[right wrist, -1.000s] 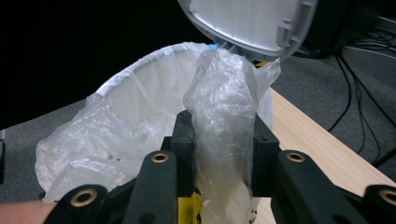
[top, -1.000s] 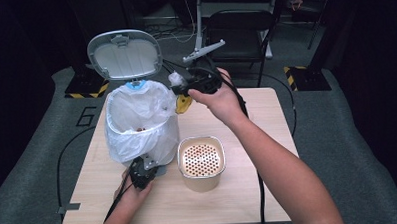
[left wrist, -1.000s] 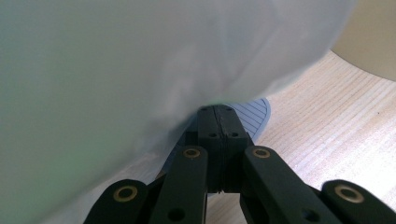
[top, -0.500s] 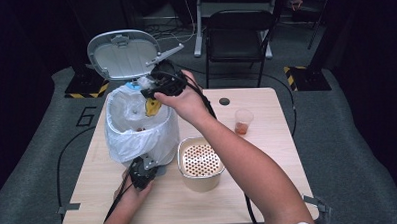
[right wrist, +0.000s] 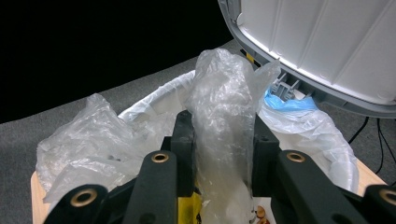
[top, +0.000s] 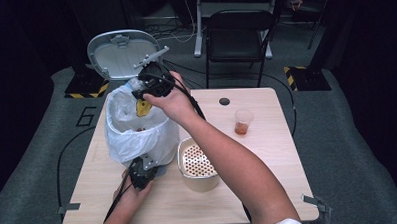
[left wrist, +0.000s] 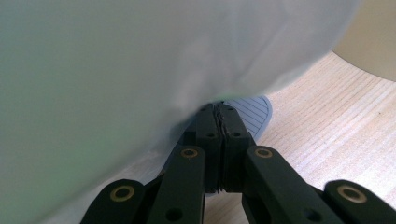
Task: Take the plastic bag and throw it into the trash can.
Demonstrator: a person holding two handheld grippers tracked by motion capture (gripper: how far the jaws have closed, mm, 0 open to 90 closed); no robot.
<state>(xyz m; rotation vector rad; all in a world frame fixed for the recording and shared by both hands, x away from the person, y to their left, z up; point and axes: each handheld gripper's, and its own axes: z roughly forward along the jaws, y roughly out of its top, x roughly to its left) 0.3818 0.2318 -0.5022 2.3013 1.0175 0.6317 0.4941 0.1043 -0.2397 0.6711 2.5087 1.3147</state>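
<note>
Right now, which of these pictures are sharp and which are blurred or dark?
High view: table evenly lit, surroundings nearly black. Left gripper view: white bin bag a soft out-of-focus blur, wood grain sharp. Right gripper view: crumpled clear plastic sharp, background black, bin lid brightly lit.

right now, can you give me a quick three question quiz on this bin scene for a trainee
1. True or false: the bin lid stands open.
2. What does the right hand-held gripper hold over the bin?
A. the plastic cup
B. a crumpled clear plastic wrapper with something yellow
C. the perforated container
3. Where on the table is the plastic cup in the high view, left or right of the perforated container?

Key
1. True.
2. B: its jaws are shut on the crumpled clear plastic wrapper.
3. Right, and farther from the person.
</note>
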